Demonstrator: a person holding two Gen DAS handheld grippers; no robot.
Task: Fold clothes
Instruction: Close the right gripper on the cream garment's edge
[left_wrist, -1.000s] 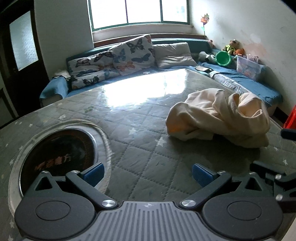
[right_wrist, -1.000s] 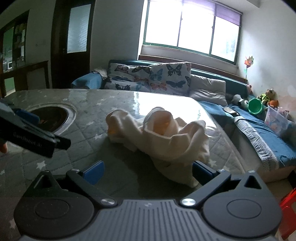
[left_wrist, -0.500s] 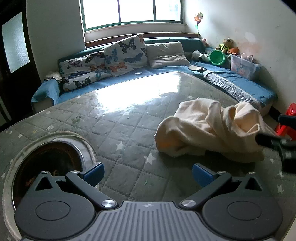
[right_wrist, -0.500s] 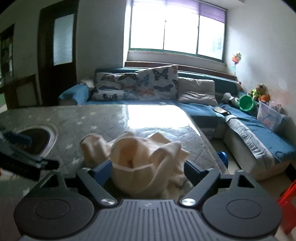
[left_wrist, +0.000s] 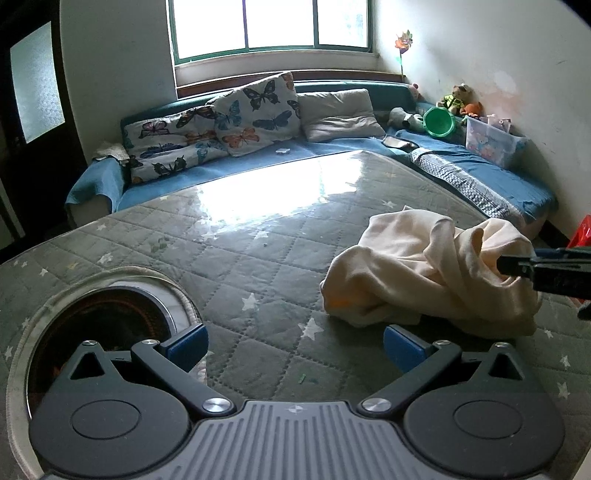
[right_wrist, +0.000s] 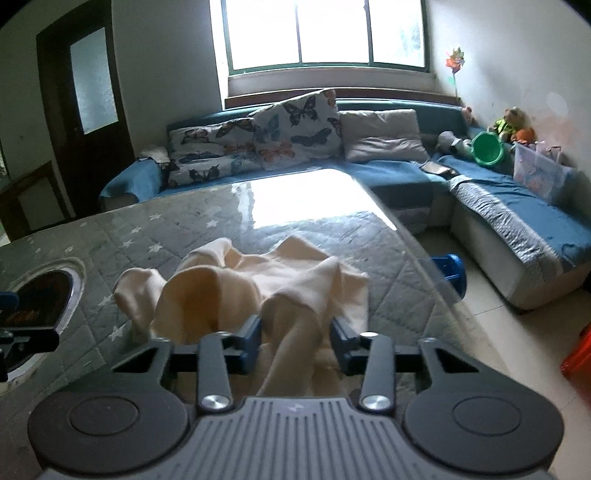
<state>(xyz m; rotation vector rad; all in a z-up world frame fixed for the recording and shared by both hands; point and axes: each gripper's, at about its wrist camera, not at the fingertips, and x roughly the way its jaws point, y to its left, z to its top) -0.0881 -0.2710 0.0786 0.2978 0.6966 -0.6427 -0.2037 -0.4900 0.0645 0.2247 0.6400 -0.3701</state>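
A crumpled cream garment (left_wrist: 424, 273) lies on the right part of the quilted grey-green table cover (left_wrist: 258, 258). In the right wrist view my right gripper (right_wrist: 297, 332) is at the near side of the garment (right_wrist: 258, 280). Its jaws are closing, and a raised fold fills the gap and touches both blue pads (right_wrist: 253, 332). That gripper's dark finger (left_wrist: 513, 266) pokes into the heap from the right in the left wrist view. My left gripper (left_wrist: 295, 347) hangs open above bare cover, just left of the garment, with nothing between its fingers.
A round dark recess with a metal rim (left_wrist: 103, 325) sits in the table at the left. A blue corner sofa (left_wrist: 480, 173) with butterfly cushions (left_wrist: 255, 110) wraps the far sides. A blue object (right_wrist: 448, 269) and something red (right_wrist: 578, 362) are on the floor past the table's right edge.
The right gripper moved forward onto the garment and its jaws narrowed from wide open to around a fold. The left gripper shifted slightly and stayed open.
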